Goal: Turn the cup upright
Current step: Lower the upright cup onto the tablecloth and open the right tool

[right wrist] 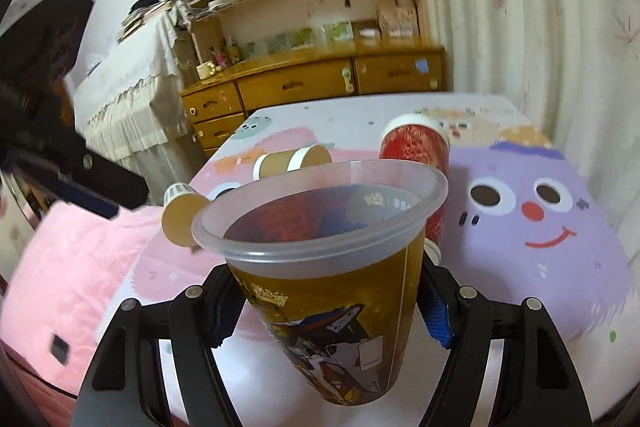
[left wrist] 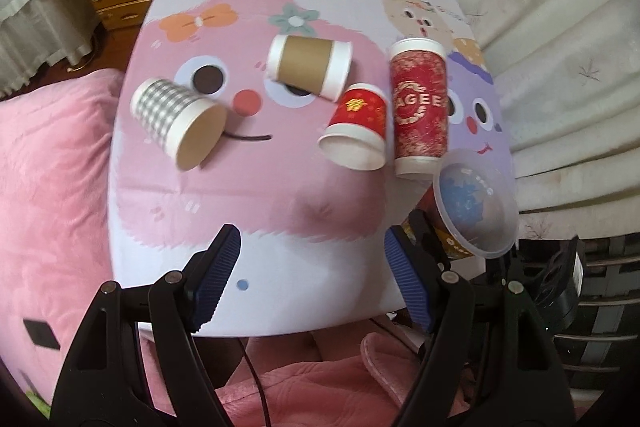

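While the right gripper (right wrist: 328,301) is pinching the translucent printed cup (right wrist: 320,267) low on its body, with one blue pad (right wrist: 436,311) pressing each side, the cup is being held mouth-up with a slight lean, above the near edge of the cartoon-print table (right wrist: 560,267). From the left wrist view the same cup (left wrist: 476,203) is hanging just past the tall red cup (left wrist: 419,107), on the side nearer the table edge.

To finish well, I judge the person should be levelling the rim before lowering, bringing the base down flat on a bare patch well apart from the tall red cup, and easing the pads apart only once the base is bearing weight. Thin plastic like this probably dents under a hard squeeze, so a light grip is wiser.

Meanwhile the left gripper (left wrist: 312,279) is hovering with its fingers spread wide and nothing between them, over the table's near edge. Beyond the tall red cup, a small red cup (left wrist: 358,125), a brown-sleeved cup (left wrist: 310,67) and a checked cup (left wrist: 176,119) are lying on their sides.
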The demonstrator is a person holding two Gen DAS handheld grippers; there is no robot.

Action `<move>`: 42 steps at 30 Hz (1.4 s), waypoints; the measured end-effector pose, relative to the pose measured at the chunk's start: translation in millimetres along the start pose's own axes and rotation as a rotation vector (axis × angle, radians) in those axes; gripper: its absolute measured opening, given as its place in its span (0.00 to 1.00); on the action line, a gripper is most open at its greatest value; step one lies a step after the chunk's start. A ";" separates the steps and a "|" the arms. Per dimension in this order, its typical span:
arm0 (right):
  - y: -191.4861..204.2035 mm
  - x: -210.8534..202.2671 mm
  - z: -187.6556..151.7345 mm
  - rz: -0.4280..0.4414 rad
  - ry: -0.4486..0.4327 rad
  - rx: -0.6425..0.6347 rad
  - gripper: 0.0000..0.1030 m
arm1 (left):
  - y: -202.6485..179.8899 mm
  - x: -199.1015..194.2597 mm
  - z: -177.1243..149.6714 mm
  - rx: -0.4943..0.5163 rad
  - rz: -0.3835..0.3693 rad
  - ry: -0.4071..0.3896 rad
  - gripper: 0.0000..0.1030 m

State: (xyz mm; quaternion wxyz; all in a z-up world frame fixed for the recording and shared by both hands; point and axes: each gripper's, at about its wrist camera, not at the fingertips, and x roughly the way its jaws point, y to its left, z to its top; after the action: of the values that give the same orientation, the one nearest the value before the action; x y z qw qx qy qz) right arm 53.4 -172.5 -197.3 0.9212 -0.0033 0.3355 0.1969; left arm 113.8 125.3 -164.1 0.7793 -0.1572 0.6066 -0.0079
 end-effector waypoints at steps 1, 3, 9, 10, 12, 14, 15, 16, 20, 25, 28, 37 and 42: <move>2.8 0.9 -3.6 -0.010 -0.005 -0.036 0.72 | 1.5 -1.8 -1.9 -0.007 0.005 -0.006 0.70; 8.3 6.7 -11.3 -0.004 0.002 -0.071 0.72 | 4.0 -6.9 -6.4 -0.018 0.009 -0.023 0.70; 9.5 18.0 -28.7 0.028 0.039 -0.068 0.72 | 10.3 -26.6 -23.4 -0.048 0.023 -0.090 0.70; 9.2 22.1 -31.4 0.024 0.046 -0.068 0.72 | 11.6 -29.4 -26.9 -0.053 0.018 -0.101 0.70; 8.8 22.9 -39.1 0.024 0.037 -0.076 0.72 | 14.8 -34.5 -36.3 -0.066 -0.002 -0.120 0.70; 10.8 19.5 -44.8 0.015 0.039 -0.088 0.72 | 16.3 -36.8 -44.8 -0.074 -0.014 -0.126 0.70; 11.5 18.3 -48.3 0.005 0.043 -0.097 0.71 | 15.8 -36.6 -48.8 -0.075 -0.007 -0.123 0.70; 12.0 20.5 -52.6 -0.002 0.069 -0.107 0.70 | 15.5 -36.3 -51.7 -0.075 0.001 -0.121 0.70; 12.9 23.9 -73.5 -0.039 0.151 -0.145 0.67 | 11.5 -35.1 -66.1 -0.080 -0.010 -0.125 0.70; 11.0 28.7 -85.4 -0.055 0.228 -0.169 0.66 | 5.1 -32.2 -79.7 -0.082 -0.012 -0.111 0.70; 11.6 30.8 -90.8 -0.055 0.277 -0.198 0.67 | 1.8 -34.1 -84.7 -0.081 -0.014 -0.120 0.70; 11.6 14.6 -93.7 0.006 0.511 -0.245 0.84 | -8.3 -47.4 -88.3 -0.021 0.018 -0.173 0.70; 6.5 -24.9 -66.1 -0.016 0.545 -0.221 0.84 | -21.8 -64.8 -93.5 0.057 0.046 -0.216 0.70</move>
State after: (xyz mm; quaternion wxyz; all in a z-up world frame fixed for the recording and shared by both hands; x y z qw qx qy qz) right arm -7.2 -184.7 -232.3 0.7928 -0.1591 0.5470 0.2168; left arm 11.9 95.7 -117.6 0.8441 -0.1212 0.5221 0.0097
